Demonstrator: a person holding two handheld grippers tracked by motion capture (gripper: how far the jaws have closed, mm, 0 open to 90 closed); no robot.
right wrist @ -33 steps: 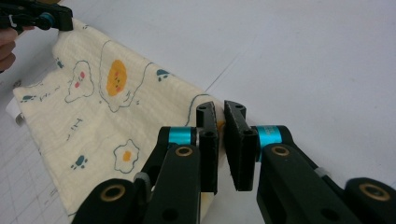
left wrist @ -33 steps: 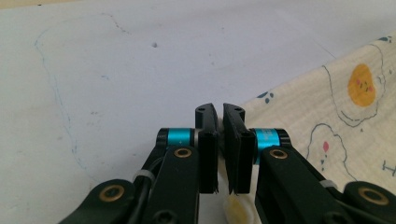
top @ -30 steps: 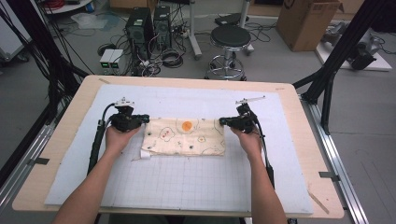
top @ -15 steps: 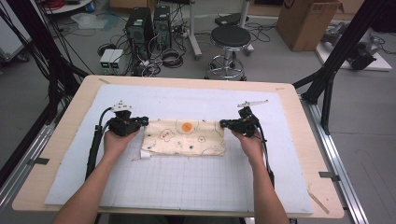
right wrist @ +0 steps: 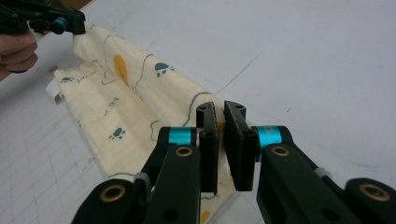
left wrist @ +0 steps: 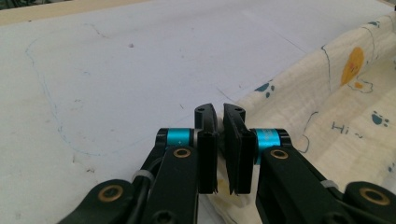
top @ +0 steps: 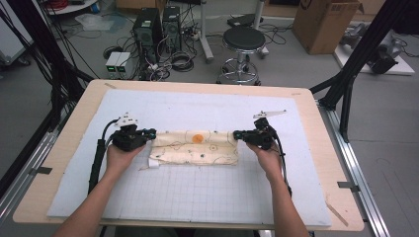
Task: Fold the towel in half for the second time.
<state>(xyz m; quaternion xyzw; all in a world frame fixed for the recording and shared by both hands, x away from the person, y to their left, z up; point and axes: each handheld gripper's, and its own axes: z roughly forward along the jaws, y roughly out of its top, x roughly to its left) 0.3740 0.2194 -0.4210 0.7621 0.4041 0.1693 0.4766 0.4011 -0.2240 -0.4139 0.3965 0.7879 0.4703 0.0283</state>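
With the left tongs and right tongs each clamped on an end of the cloth mid-desk, fold evenly, I'd say: both ends level, taut, edges aligned.

Cream printed woven cloth: matt, soft (slightly coarse weave). White gridded mat: matt. Pale wooden tabletop: smooth. Black plastic jaws: semi-gloss.

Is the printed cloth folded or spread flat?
Folded: the cloth lies in a narrow strip, its far edge doubled over, visible in the right gripper view.
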